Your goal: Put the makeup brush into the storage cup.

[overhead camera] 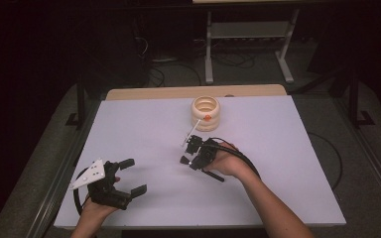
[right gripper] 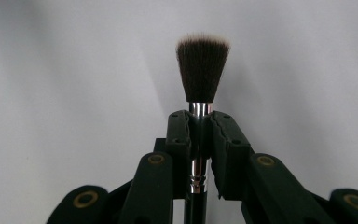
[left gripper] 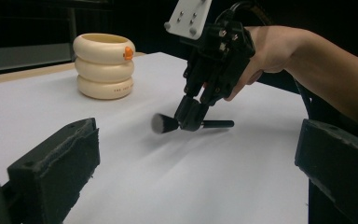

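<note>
Left hand-held gripper (overhead camera: 134, 175) spread over white table (overhead camera: 144, 134), right hand-held gripper (right gripper: 200, 135) pinching makeup brush (right gripper: 202, 70), cream ringed holder (left gripper: 104, 65), print unreadable

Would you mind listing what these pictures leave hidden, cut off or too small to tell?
- Brush handle: in the right gripper view its lower end runs off the bottom edge, and the right gripper covers part of it.
- Holder lettering: too small to read in the left gripper view.
- Holder inside: the rim hides it in the left gripper view, and the high view is too small.
- Left gripper: its jaws are cut by the left gripper view's edges.
</note>
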`<state>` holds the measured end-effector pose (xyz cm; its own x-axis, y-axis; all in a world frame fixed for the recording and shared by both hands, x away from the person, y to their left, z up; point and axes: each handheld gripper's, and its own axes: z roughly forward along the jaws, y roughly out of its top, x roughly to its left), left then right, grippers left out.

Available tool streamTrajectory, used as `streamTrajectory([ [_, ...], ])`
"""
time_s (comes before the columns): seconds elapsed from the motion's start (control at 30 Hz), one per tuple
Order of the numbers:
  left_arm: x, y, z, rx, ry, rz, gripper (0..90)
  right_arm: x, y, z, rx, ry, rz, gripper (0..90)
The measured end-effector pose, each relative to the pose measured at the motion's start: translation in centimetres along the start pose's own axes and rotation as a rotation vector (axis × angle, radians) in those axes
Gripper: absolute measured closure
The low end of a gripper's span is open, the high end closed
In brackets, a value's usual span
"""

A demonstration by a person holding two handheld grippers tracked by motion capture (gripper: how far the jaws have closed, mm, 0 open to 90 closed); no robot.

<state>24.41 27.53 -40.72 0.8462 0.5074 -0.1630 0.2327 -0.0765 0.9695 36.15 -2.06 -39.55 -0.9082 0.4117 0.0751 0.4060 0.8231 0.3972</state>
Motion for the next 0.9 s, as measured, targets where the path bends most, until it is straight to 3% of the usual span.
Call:
streamTrajectory([
  [0.2, 0.1, -0.1, 0.1, 0.006, -0.003, 0.002, 0.0, -0.8, -0.6, -1.1, -0.072, 0.004, 0.020, 77.1],
  [0.57, -0.1, -0.2, 0.3, 0.008, -0.006, -0.007, 0.0, -1.3, -1.2, -2.2, -0.157, -0.006, 0.053, 77.1],
  [0.9, 0.0, -0.2, 0.2, 0.010, -0.005, -0.004, 0.0, -2.0, -1.7, -3.5, -0.238, -0.021, 0.119, 77.1],
])
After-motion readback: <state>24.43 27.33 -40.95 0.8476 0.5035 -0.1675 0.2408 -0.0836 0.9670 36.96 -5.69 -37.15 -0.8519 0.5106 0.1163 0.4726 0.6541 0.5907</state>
